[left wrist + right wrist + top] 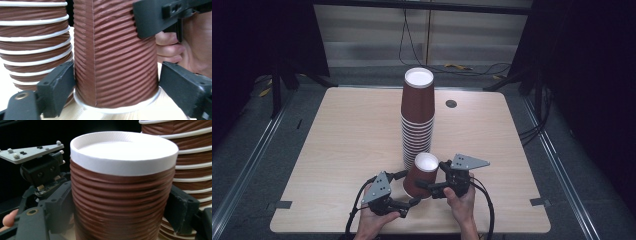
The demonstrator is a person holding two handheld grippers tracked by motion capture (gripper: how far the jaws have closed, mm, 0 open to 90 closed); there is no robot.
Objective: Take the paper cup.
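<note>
From the high view, a brown paper cup (422, 176) stands upside down on the light wooden worktop (347, 135), white bottom up. It sits near the front edge, just in front of a tall stack of the same cups (417, 117), also upside down. The left gripper (398, 196) comes at the cup from the left and low down. The right gripper (432, 186) comes from the right and is higher up on the cup. A hand (374, 220) holds the left one and another hand (462, 202) holds the right one.

In the left gripper view, the cup (116, 62) stands between the two black fingers (58, 86). Its white rim lies flat on the wood. The left finger is right at the cup's side, and the right finger stands a little off it, so these fingers are partly open and do not squeeze the cup. The stack (33, 42) is just to the left. The other gripper (160, 17) touches the cup higher up.

In the right gripper view, the cup (122, 195) sits between the black fingers (58, 207), one on each side. They are right up against its ribbed wall and seem to hold it. The left gripper (37, 172) is behind it on the left. The stack (190, 170) is close on the right.
</note>
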